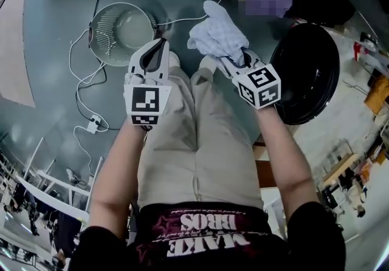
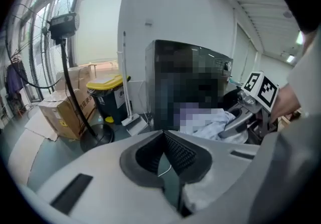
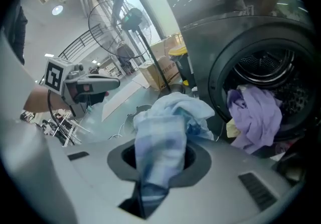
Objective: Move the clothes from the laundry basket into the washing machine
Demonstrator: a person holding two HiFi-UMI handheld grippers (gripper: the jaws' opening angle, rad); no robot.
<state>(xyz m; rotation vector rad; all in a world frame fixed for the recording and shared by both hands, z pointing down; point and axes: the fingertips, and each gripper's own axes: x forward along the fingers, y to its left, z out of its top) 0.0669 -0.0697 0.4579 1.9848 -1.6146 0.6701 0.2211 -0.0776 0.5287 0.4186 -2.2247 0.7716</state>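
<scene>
Right gripper (image 1: 237,57) clamps pale blue cloth (image 3: 163,137); left gripper's (image 2: 163,140) jaws closed, empty.

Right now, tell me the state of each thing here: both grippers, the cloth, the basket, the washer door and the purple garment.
left gripper: jaws together, nothing between them.
right gripper: shut on the light blue cloth.
light blue cloth: bunched, held off the floor.
laundry basket: upright on the floor, looks empty.
washing machine door: swung open.
purple garment: draped at the drum's opening.
</scene>
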